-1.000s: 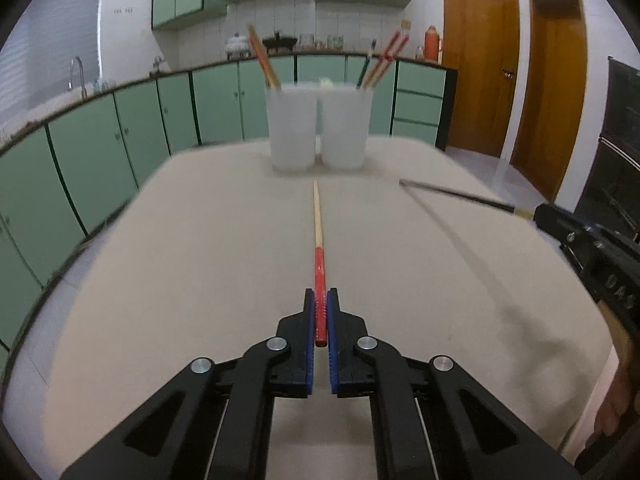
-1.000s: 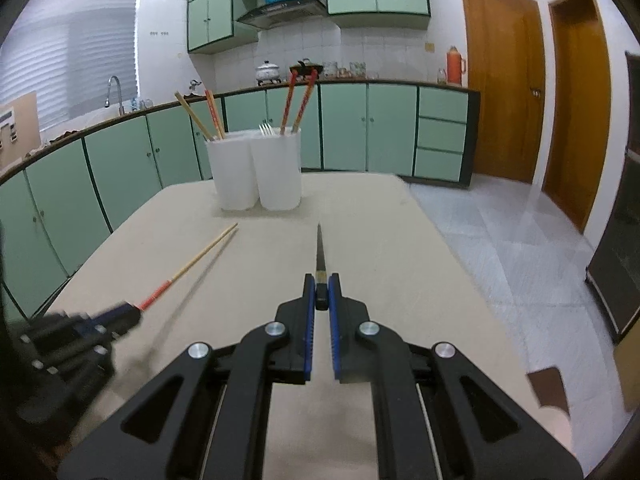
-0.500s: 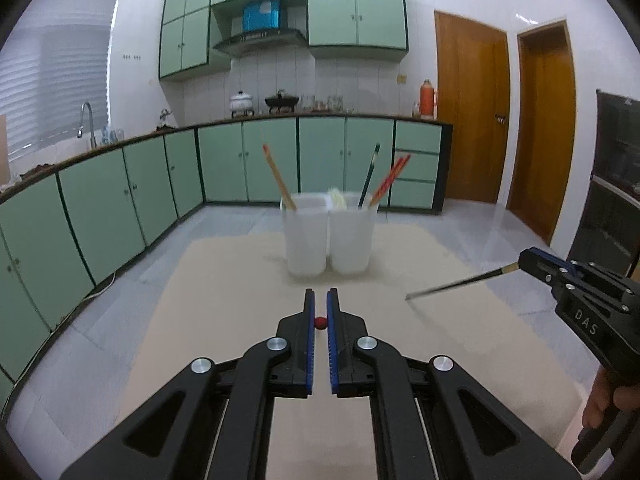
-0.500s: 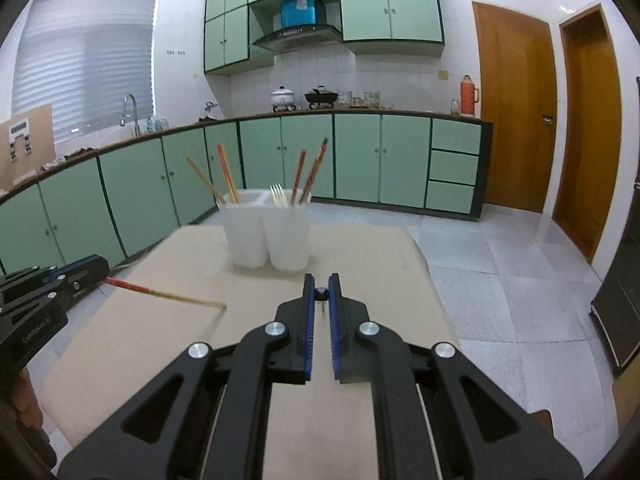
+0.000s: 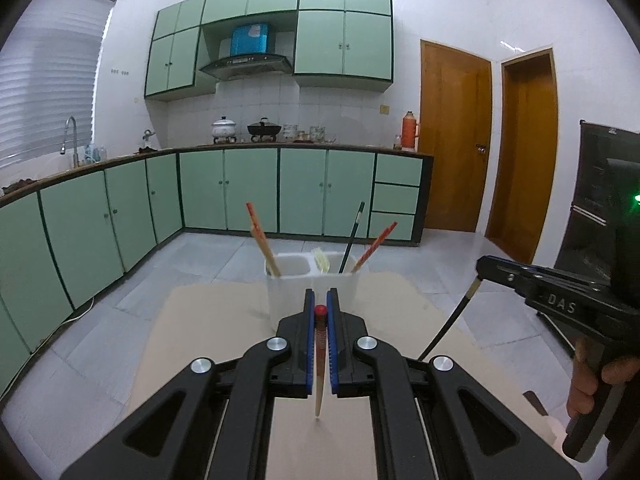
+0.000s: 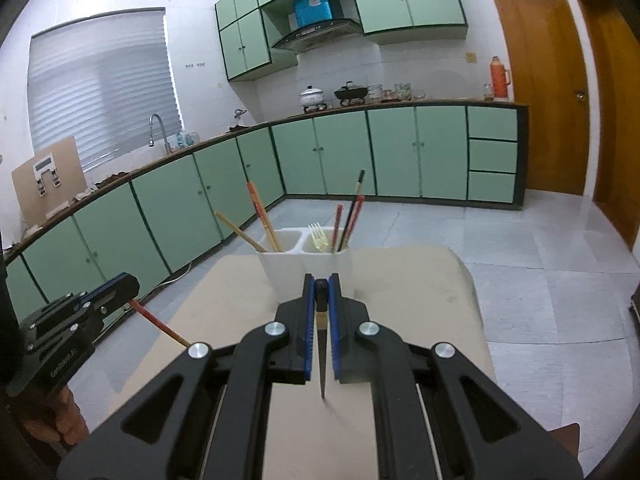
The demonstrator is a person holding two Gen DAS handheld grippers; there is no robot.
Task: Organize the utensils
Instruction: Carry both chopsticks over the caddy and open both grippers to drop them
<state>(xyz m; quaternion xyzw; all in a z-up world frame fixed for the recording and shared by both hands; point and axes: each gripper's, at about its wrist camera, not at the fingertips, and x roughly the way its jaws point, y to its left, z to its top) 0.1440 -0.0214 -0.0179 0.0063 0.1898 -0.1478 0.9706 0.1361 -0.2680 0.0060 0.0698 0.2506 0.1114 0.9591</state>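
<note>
My left gripper (image 5: 320,312) is shut on a red-and-tan chopstick (image 5: 319,364) that hangs tip down above the table. My right gripper (image 6: 321,292) is shut on a black chopstick (image 6: 321,356), also tip down. A white two-compartment holder (image 5: 310,280) stands at the table's far end, just beyond both grippers. It holds several chopsticks and a pale fork (image 6: 320,236). The right gripper shows in the left wrist view (image 5: 482,266), the left gripper in the right wrist view (image 6: 128,286).
The beige table (image 6: 432,300) ends just behind the holder, with tiled floor beyond. Green cabinets line the back and left walls. Wooden doors (image 5: 456,136) stand at the right. A dark appliance (image 5: 604,200) is at the far right.
Both grippers rose and tilted up from the table, each with its chopstick. The chopsticks swung from pointing forward along the table to hanging tip down. The holder is closer.
</note>
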